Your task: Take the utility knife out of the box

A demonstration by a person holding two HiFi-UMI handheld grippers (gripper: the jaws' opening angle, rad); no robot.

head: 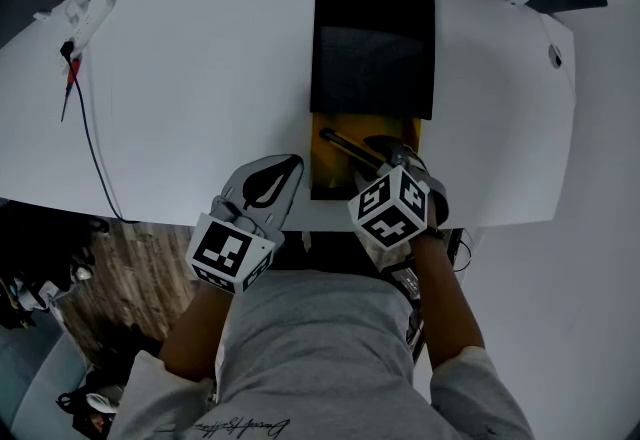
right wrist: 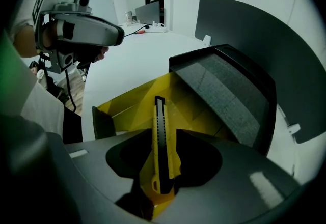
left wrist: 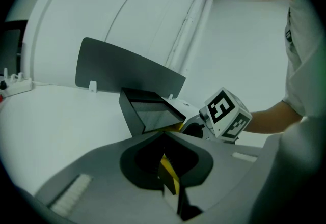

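Observation:
A long box lies on the white table point(head: 200, 78), its black lid point(head: 373, 38) slid toward the far side and its yellow tray point(head: 335, 168) bared at the near end. The yellow-and-black utility knife point(head: 345, 145) lies in that tray. My right gripper point(head: 388, 152) points steeply down into the tray. In the right gripper view the knife point(right wrist: 162, 146) runs lengthwise between the jaws of the right gripper point(right wrist: 162, 134), which stand wide and clear of it. My left gripper point(head: 290, 168) rests just left of the box, its tips together point(left wrist: 163, 135), pointing at the black lid point(left wrist: 147, 111).
A red-and-black cable point(head: 80, 108) trails over the table's left part. A dark divider panel point(left wrist: 127, 67) stands behind the box, and a power strip point(left wrist: 15, 85) lies far left. The table's front edge runs just under both grippers, with wooden floor point(head: 120, 268) below.

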